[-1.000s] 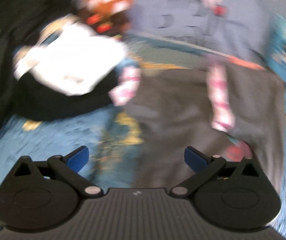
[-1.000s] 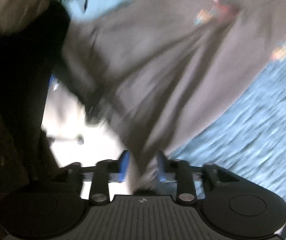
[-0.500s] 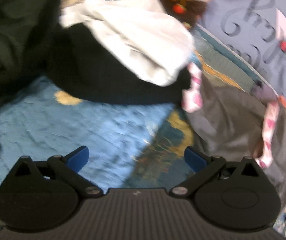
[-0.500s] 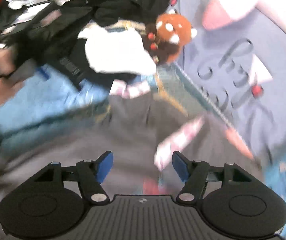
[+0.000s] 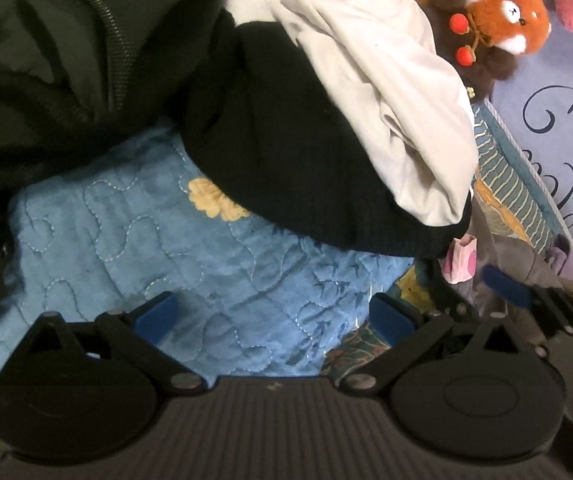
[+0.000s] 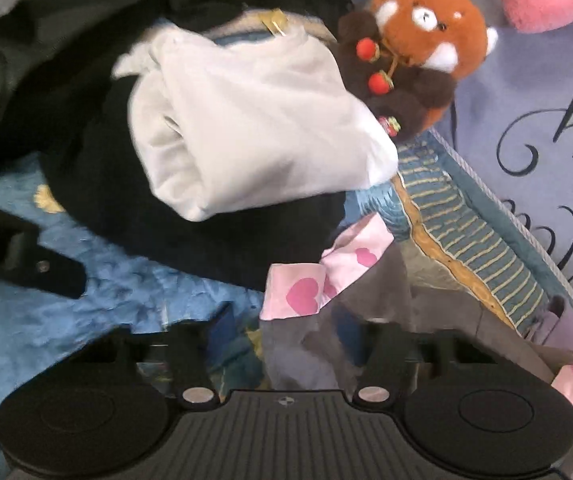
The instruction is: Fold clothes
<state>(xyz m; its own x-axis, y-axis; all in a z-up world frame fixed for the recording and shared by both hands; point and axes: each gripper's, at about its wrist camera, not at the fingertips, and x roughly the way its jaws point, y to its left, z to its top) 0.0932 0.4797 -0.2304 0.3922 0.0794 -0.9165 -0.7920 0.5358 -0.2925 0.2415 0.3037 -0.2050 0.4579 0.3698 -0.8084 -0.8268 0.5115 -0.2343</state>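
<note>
Left wrist view: left gripper [image 5: 272,314] hangs over the blue quilted bedspread [image 5: 134,248], blue fingers [image 5: 154,314] spread wide, nothing between them. Ahead, a black garment [image 5: 286,152] lies on the quilt with a folded white garment [image 5: 386,104] on top. A dark jacket [image 5: 58,60] fills the upper left. A red panda plush [image 5: 498,20] sits at the upper right, beside a lavender pillow with script lettering [image 5: 558,128]. At the right edge, the right gripper [image 5: 506,292] shows a blue finger against the grey garment [image 5: 514,256].

Right wrist view: right gripper [image 6: 286,336], blurred, has just been closing; its fingers [image 6: 346,332] stand narrow with the grey garment's [image 6: 438,320] cloth between them, and a firm pinch cannot be told. The garment's pink heart-print cuff [image 6: 306,288] lies just ahead, touching the black garment [image 6: 214,232]. White garment [image 6: 246,128] and plush [image 6: 426,40] sit beyond. The left gripper's black finger arm [image 6: 22,256] enters at the left.
</note>
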